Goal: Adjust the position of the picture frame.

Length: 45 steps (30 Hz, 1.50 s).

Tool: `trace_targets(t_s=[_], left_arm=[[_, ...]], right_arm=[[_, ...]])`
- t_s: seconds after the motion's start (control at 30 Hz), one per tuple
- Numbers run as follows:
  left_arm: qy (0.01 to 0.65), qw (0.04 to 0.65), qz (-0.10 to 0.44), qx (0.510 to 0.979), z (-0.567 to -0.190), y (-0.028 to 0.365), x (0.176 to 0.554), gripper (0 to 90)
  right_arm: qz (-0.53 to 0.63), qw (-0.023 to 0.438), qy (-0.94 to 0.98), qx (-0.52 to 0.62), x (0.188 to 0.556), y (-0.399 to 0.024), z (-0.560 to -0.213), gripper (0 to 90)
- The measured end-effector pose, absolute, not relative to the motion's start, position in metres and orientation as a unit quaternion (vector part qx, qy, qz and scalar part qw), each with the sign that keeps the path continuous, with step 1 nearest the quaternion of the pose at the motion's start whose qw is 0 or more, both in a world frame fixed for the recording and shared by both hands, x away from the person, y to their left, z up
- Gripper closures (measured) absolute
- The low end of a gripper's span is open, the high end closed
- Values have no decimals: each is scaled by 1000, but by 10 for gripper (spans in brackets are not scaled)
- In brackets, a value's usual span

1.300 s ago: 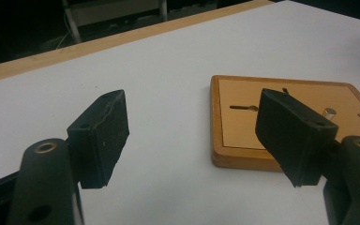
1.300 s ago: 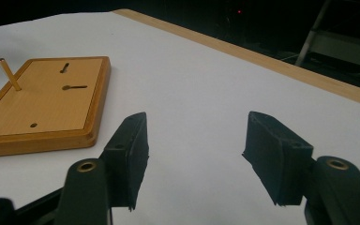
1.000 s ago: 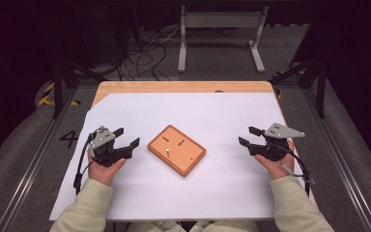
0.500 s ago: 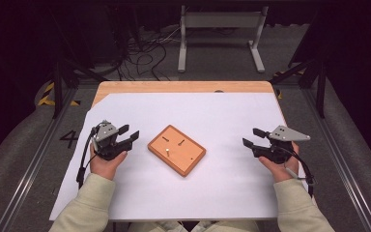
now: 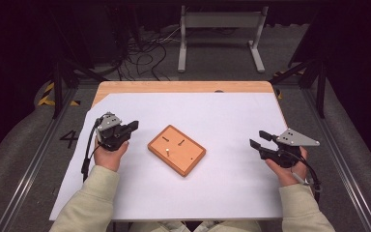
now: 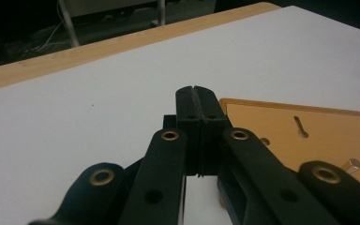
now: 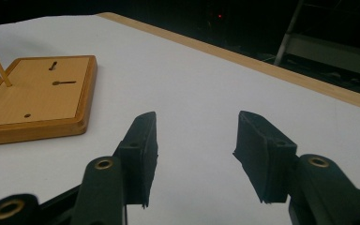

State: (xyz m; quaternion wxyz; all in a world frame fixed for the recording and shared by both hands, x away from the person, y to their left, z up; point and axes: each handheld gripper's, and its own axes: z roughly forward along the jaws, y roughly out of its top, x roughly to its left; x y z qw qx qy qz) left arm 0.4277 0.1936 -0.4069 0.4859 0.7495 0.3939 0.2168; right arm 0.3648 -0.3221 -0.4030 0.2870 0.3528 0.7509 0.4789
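White paper covers your table (image 5: 222,193), with the wooden pegboard (image 5: 177,150) lying mid-sheet between your hands, one peg (image 5: 166,152) standing in it. Your left gripper (image 5: 131,126) is pressed closed and empty, your right gripper (image 5: 259,140) spread wide and empty. Nothing looks begun.

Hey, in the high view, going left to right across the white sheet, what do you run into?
Left gripper, its jaws shut → wooden board with an upright peg → right gripper, its jaws open.
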Motion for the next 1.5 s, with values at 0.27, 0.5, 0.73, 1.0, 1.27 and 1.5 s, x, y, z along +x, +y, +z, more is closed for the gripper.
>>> trace_targets(t_s=[0.27, 0.5, 0.73, 1.0, 1.27, 1.5], left_arm=[[416, 457, 181, 765, -423, 191, 445, 899], [434, 417, 124, 789, -440, 183, 455, 899], [428, 401, 98, 804, -450, 174, 460, 899], [415, 388, 65, 821, -458, 167, 463, 899], [413, 377, 61, 827, -459, 167, 463, 900], [405, 373, 39, 834, -458, 166, 458, 900]], right_arm=[[480, 280, 753, 353, 363, -321, -404, 495], [478, 274, 758, 348, 363, -318, -404, 497], [476, 268, 763, 347, 364, -316, -406, 496], [474, 265, 765, 346, 364, -315, -407, 495], [475, 263, 766, 344, 365, -314, -407, 493], [476, 258, 769, 339, 367, -311, -407, 494]])
